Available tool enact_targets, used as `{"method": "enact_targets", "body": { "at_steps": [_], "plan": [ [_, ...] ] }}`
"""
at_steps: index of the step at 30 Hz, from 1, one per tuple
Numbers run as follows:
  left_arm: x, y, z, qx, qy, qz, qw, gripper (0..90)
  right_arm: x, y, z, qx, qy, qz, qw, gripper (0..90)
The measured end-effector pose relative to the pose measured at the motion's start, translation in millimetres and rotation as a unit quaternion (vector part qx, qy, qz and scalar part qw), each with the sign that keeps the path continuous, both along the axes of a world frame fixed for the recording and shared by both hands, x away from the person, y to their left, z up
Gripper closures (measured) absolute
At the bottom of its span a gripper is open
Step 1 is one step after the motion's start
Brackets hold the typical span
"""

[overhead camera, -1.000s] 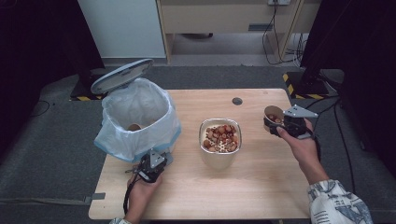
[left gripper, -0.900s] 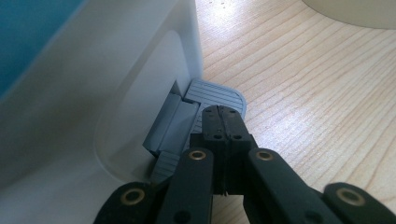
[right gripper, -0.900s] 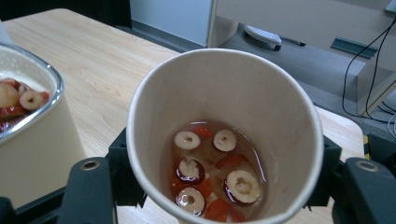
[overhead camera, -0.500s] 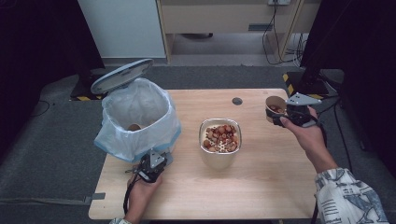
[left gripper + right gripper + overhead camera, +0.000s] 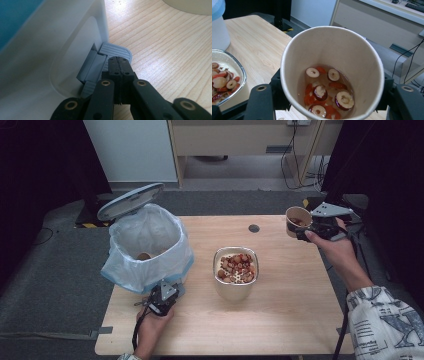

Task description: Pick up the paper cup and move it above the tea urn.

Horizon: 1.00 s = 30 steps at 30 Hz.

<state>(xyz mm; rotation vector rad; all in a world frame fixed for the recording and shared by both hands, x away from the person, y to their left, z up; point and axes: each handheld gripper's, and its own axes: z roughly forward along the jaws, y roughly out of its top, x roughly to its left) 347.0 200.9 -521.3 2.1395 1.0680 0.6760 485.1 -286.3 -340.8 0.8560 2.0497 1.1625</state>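
High view: the right tongs (image 5: pixel 306 226) grip a paper cup (image 5: pixel 296 220) by its wall, held off the bench (image 5: pixel 280 320) to the right of the metal bowl (image 5: pixel 236 270). Right gripper view shows the cup (image 5: pixel 332 75) clamped on both sides with sliced dates and red bits in liquid at the bottom, tilted only slightly, probably so nothing spills before it reaches its target. Left of the bowl stands a lined pedal bin (image 5: pixel 147 247), lid up. The left tongs (image 5: pixel 162 296) are clenched with nothing between them; the left gripper view shows their tips pressing on the grey pedal (image 5: pixel 117 51), which I judge keeps the lid raised for the cup.
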Motion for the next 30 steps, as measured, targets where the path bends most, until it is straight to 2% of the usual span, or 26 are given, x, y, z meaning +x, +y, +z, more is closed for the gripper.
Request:
{"method": "enact_targets", "body": {
  "at_steps": [8,18,23,30],
  "plan": [
    [0.0,0.1,0.0,-0.001,0.0,0.0,1.0,89.5,5.1,4.1,11.8,-0.015,-0.007,0.006,0.9998,34.7],
    [0.1,0.4,-0.1,-0.002,0.001,0.0,1.0,89.5,7.9,11.8,15.3,-0.019,-0.008,0.014,0.9997,34.7],
    [0.1,0.4,-0.1,-0.002,0.001,0.0,1.0,89.6,8.6,20.9,17.5,-0.027,-0.012,0.028,0.9992,34.6],
    [0.2,0.6,-0.1,-0.003,0.0,-0.001,1.0,89.5,12.5,28.3,24.7,-0.031,-0.017,0.03,0.9989,34.7]
  ]
}}
